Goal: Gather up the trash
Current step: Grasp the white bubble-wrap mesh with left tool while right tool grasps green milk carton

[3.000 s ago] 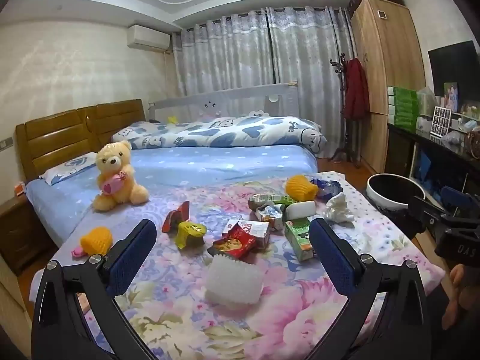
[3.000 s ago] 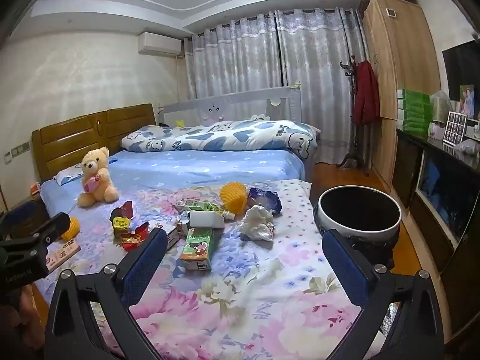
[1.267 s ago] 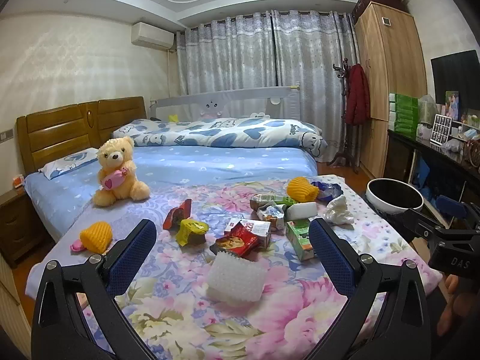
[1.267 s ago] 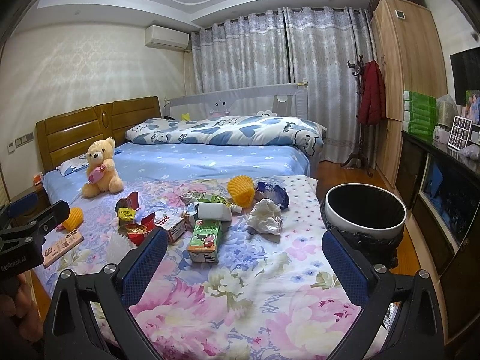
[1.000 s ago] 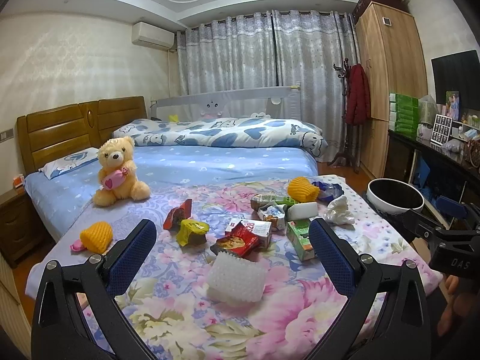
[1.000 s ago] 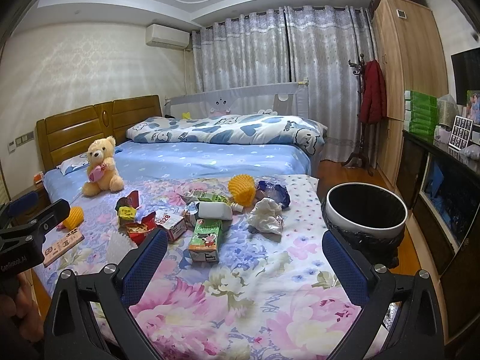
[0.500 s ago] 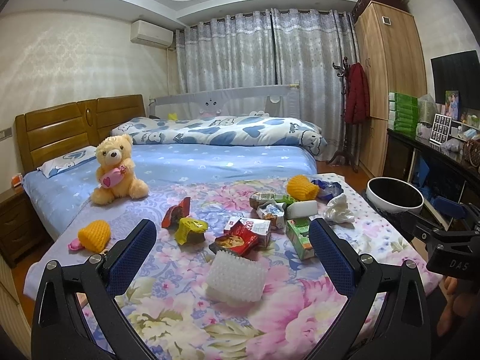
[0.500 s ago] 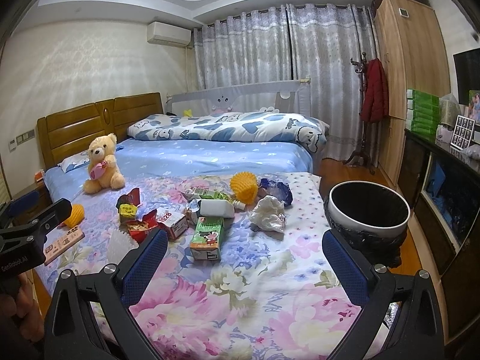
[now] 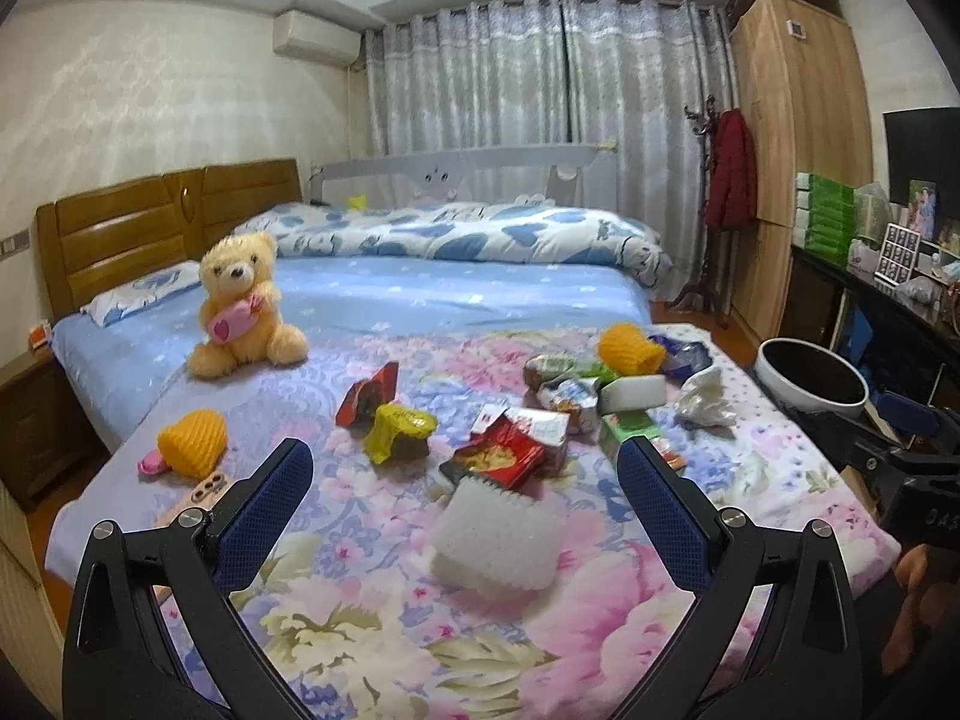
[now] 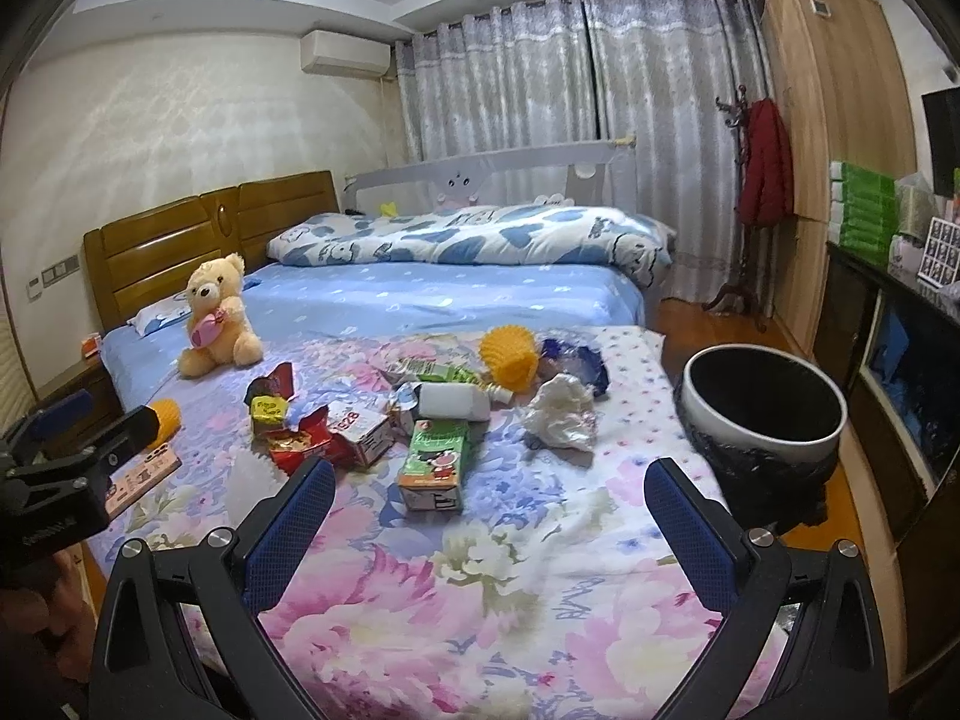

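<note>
Trash lies scattered on the floral bedspread (image 9: 336,618): a white foam net (image 9: 495,537), a red snack bag (image 9: 498,459), a yellow wrapper (image 9: 399,429), a green carton (image 10: 435,462), crumpled white paper (image 10: 561,414), an orange foam net (image 10: 510,363). A white bin with a black liner (image 10: 768,414) stands right of the bed. My left gripper (image 9: 462,495) is open and empty, just short of the white foam net. My right gripper (image 10: 489,507) is open and empty, just short of the green carton.
A teddy bear (image 9: 243,306) sits at the left of the bed. Another orange foam net (image 9: 192,441) and a phone (image 9: 201,489) lie near the left edge. A wooden headboard (image 9: 162,222), wardrobe (image 9: 798,138) and dark cabinet (image 10: 900,360) surround the bed.
Both grippers have moved slightly forward toward the trash on the bed; both stay open and empty.
</note>
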`<act>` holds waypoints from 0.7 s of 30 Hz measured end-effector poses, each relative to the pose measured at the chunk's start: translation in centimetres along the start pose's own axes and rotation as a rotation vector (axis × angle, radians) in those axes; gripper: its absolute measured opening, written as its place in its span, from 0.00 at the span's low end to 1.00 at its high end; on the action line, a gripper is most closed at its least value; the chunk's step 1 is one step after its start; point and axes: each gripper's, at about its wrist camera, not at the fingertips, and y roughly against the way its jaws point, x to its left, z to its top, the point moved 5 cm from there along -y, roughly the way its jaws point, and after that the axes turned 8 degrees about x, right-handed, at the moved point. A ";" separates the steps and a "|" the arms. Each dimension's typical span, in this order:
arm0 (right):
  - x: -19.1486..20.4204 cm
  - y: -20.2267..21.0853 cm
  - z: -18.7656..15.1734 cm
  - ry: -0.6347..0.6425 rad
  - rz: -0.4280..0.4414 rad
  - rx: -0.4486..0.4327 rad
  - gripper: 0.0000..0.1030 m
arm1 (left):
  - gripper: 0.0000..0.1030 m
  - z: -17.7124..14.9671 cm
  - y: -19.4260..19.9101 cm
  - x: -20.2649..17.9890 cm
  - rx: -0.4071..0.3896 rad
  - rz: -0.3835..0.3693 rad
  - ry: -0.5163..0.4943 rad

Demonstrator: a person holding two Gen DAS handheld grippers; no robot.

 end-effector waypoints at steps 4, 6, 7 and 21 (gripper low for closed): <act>0.3 -1.5 0.2 -0.011 0.023 0.051 1.00 | 1.00 -0.1 -1.7 1.0 0.040 0.000 0.010; 0.4 -2.5 0.3 -0.023 0.039 0.083 0.99 | 1.00 -0.3 -2.5 1.5 0.061 -0.003 0.020; 0.5 -3.0 0.3 -0.030 0.045 0.100 0.99 | 1.00 -0.4 -2.9 1.7 0.074 -0.008 0.029; 1.4 -11.2 -1.6 -0.099 0.141 0.331 0.85 | 0.92 -4.2 -7.9 1.1 0.279 -0.126 0.029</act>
